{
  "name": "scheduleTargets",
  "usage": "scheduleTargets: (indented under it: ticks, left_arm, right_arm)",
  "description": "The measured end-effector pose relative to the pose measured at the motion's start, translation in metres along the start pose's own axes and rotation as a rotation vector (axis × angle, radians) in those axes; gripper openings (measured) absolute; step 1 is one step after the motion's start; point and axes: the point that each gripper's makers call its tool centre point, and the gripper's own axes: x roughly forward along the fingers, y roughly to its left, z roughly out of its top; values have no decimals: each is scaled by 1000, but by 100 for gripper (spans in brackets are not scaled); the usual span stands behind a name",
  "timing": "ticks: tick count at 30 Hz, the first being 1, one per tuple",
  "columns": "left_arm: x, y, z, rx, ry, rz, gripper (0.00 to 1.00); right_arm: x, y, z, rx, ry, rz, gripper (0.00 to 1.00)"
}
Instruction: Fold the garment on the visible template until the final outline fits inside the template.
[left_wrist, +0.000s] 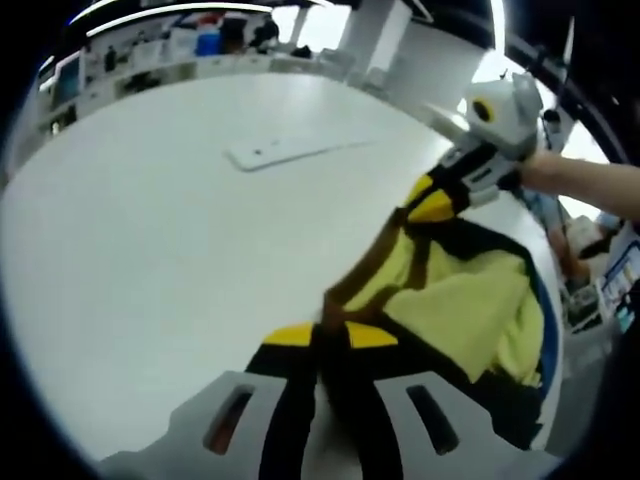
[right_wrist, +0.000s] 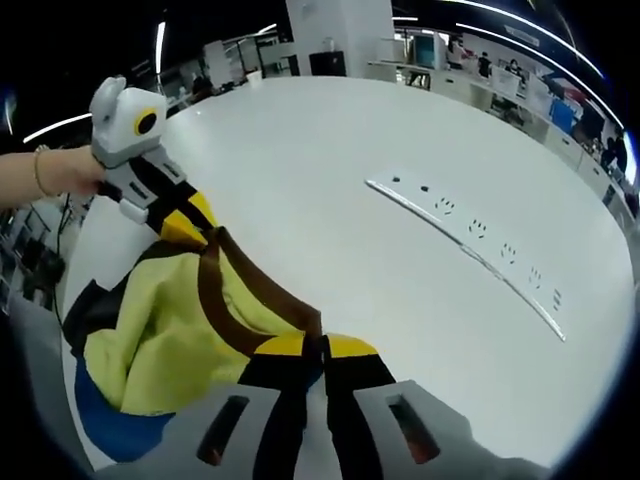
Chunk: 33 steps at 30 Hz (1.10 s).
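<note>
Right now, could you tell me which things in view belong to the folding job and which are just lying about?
Job: the yellow garment, pinched by the left gripper and the right gripper; blue template under it.
Lying about: power strip on the white table.

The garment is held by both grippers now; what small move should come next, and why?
Probably carry the held edge across and lay it down. The left gripper and right gripper are both shut on the brown-trimmed edge of the yellow garment, lifted and stretched between them above the white table, while the rest lies bunched.
</note>
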Motion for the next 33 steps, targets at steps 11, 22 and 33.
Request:
scheduleTargets:
  ticks: [11,22,33]
  left_arm:
    - [-8,-3,11,26,-9,14,0]
    - [-35,-3,32,-14,-89,56,0]
    - [-60,-17,41,-1,-123,65,0]
  right_arm:
    - [-10,4,9,-28,-22,-13,3]
    - [-32,12,29,-57,-71,-36,3]
    - [-56,26,44,-73,-114,-47,3]
